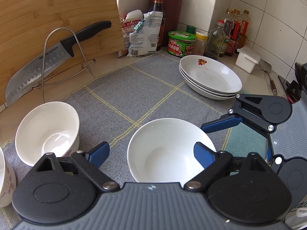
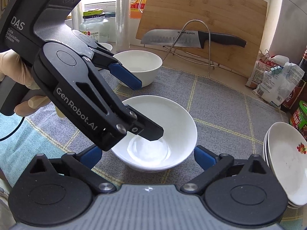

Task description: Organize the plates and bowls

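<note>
A white bowl [image 1: 168,149] sits on the grey checked cloth [image 1: 134,88] in front of both grippers. My left gripper [image 1: 151,154] is open, its jaws astride the bowl's near left rim, one finger inside the bowl [image 2: 153,132]. My right gripper [image 2: 147,157] is open and low, just before the same bowl [image 2: 172,118]. A second white bowl [image 1: 48,130] stands to the left; it also shows in the right wrist view [image 2: 140,61]. A stack of three white plates [image 1: 211,76] with a red motif lies at the right [image 2: 284,159].
A bamboo cutting board [image 1: 48,25] leans at the back with a knife [image 1: 38,71] in a wire rack. A floral cup [image 1: 5,178] stands at the far left. Bags, sauce bottles, a green tin [image 1: 180,44] and a white box [image 1: 247,59] line the tiled back corner.
</note>
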{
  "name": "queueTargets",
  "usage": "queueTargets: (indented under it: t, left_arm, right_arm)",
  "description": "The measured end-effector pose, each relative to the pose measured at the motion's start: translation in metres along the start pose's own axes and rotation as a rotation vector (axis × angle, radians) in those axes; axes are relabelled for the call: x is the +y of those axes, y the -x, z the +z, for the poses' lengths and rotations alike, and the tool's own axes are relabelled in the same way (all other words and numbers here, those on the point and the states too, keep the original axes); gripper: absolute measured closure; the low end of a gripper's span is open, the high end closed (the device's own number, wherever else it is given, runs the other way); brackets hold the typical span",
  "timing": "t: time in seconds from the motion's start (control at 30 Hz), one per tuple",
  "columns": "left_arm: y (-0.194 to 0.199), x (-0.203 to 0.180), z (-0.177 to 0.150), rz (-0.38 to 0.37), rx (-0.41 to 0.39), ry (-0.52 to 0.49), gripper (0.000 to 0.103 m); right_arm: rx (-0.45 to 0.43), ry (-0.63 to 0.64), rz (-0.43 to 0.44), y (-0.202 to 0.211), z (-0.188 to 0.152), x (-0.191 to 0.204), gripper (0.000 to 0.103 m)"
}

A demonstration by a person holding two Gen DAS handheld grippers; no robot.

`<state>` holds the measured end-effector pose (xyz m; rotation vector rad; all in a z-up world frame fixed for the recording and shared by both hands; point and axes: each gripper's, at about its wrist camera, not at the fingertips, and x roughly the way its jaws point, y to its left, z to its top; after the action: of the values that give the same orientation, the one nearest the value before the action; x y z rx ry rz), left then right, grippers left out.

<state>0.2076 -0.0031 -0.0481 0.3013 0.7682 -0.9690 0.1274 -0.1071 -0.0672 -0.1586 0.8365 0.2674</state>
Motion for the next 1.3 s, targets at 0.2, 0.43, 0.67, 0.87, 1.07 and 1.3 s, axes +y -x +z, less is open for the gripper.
queueTargets:
  t: [0.2, 0.43, 0.67, 0.87, 1.07, 1.3]
  left_arm:
    - [0.019, 0.006, -0.005, 0.071, -0.050, 0.028, 0.009]
    - [0.042, 0.018, -0.018, 0.158, -0.099, 0.104, 0.008]
    - [0.049, 0.029, -0.034, 0.304, -0.123, 0.148, 0.007]
    - [0.044, 0.040, -0.047, 0.398, -0.120, 0.186, 0.007]
    - [0.033, 0.046, -0.049, 0.465, -0.113, 0.187, 0.007]
    - [0.022, 0.056, -0.045, 0.470, -0.120, 0.205, 0.007]
  right_arm:
    - [-0.013, -0.009, 0.005, 0.007, 0.005, 0.002, 0.000]
    - [-0.016, 0.003, 0.013, 0.011, 0.013, 0.006, 0.000]
    - [-0.003, 0.003, 0.029, 0.006, 0.025, 0.008, 0.000]
    - [0.023, 0.014, 0.044, -0.004, 0.040, 0.004, 0.000]
    - [0.033, 0.002, 0.071, -0.015, 0.059, -0.008, 0.000]
    - [0.041, 0.019, 0.108, -0.035, 0.087, -0.021, 0.000]
